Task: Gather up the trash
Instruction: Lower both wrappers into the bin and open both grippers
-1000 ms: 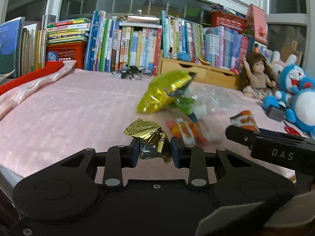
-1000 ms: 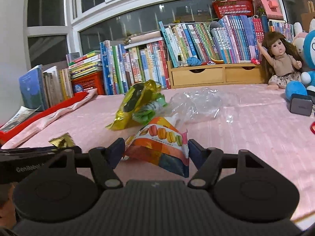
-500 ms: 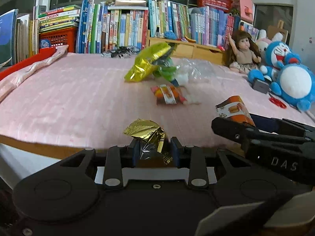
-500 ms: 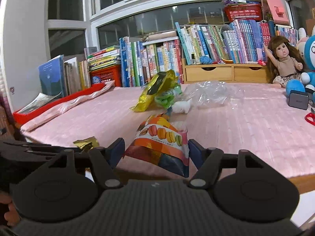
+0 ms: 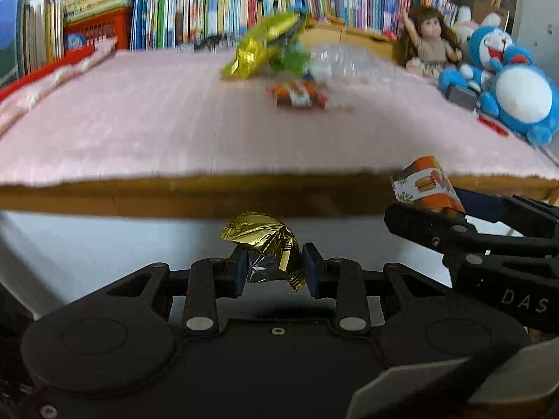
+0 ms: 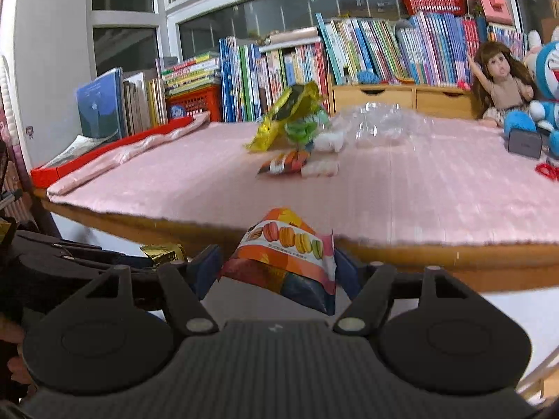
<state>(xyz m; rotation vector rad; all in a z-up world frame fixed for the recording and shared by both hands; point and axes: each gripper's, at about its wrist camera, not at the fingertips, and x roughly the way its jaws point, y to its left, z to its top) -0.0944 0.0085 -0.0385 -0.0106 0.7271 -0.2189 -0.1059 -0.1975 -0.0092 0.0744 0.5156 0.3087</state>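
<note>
Your left gripper [image 5: 274, 270] is clamped on a crumpled gold foil wrapper [image 5: 265, 244], low centre of frame. Your right gripper [image 6: 277, 272] pinches a puffy orange macaron-print snack packet [image 6: 286, 255], bottom centre, below the table edge [image 6: 419, 255].

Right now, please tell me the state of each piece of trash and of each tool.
Left tool: shut on the gold wrapper.
Gold wrapper: crumpled, held off the table.
Right tool: shut on the snack bag.
Snack bag: held, past the table edge.
Yellow-green bag: lying on the table.
Orange wrapper: lying flat on the table.
Clear plastic: crumpled, on the table.
</note>
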